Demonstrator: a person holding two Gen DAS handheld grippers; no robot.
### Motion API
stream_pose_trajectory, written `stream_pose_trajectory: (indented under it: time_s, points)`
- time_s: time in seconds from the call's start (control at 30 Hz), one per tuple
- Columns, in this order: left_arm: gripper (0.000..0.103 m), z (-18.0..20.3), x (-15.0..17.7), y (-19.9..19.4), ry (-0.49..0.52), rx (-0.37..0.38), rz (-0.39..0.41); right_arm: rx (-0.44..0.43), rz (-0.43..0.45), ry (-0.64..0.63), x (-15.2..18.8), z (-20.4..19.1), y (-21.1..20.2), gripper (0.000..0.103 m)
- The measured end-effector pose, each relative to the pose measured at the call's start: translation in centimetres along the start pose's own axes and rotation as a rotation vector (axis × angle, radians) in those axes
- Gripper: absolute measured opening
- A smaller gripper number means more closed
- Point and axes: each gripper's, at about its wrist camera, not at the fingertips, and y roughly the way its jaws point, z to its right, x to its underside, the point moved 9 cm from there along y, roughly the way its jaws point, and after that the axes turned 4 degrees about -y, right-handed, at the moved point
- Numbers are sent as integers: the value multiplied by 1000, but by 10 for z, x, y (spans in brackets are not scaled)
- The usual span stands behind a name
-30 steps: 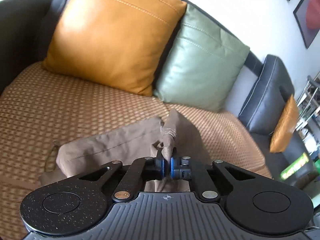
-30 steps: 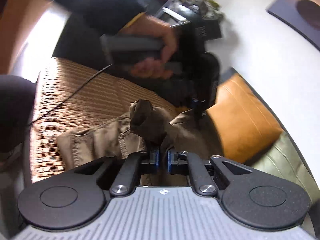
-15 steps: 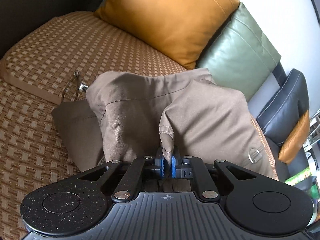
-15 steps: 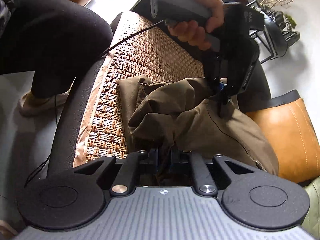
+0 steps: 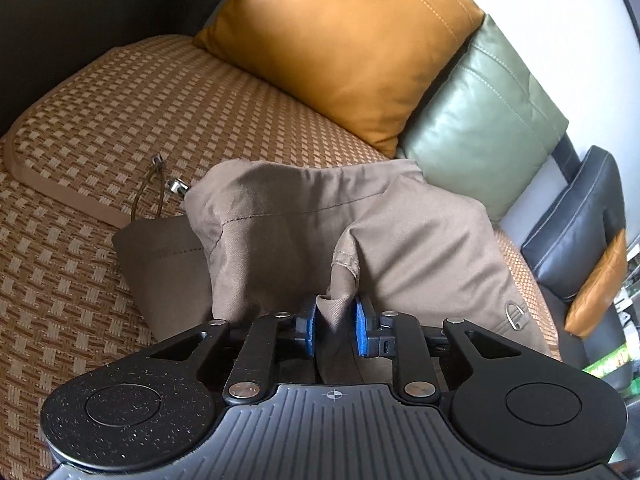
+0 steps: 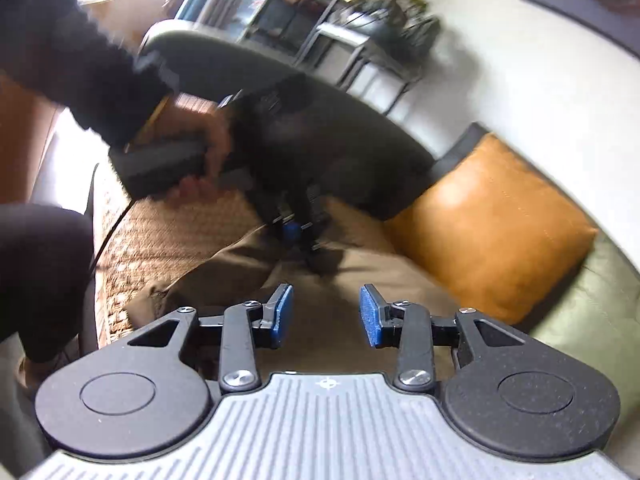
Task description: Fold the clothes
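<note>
Meanwhile the brown garment [image 5: 304, 220] lay heaped on the woven seat mat [image 5: 100, 128], its far edge near an orange cushion [image 5: 344, 40] and a green cushion [image 5: 480, 116]. The left gripper [image 5: 335, 322] was opening, a fold of cloth between its pads. The right gripper [image 6: 326, 316] was opening too, nothing between its jaws.

Left gripper [image 5: 335, 322] angled downward, jaws opening, a fold of the brown garment [image 5: 420, 248] standing up between the blue fingers [image 5: 362, 330], which look just clear of the cloth. Right gripper [image 6: 326, 314] also opening, fingers [image 6: 370, 320] spread wide with nothing between them. From the right wrist camera, blurred: the person's left hand [image 6: 204, 164] wrapped around the other gripper's dark handle, black sleeve [image 6: 80, 76] reaching in from the upper left.
</note>
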Motion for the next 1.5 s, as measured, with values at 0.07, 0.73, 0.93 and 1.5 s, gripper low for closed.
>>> stream_pose_trajectory:
  time_s: [0.07,0.73,0.93,1.5]
  points:
    - [18,-5,1,-1,-18,8,-9,-33,-40,-26,12,-24,23,30]
    - [0,21,0,29,-11,22,-43,-78,-39,347,14,31,10,16]
    - [0,25,0,30,57,9,-54,-3,-97,504,11,134,48,31]
    - [26,63,19,-10,147,-19,-52,-84,-170,557,31,125,57,40]
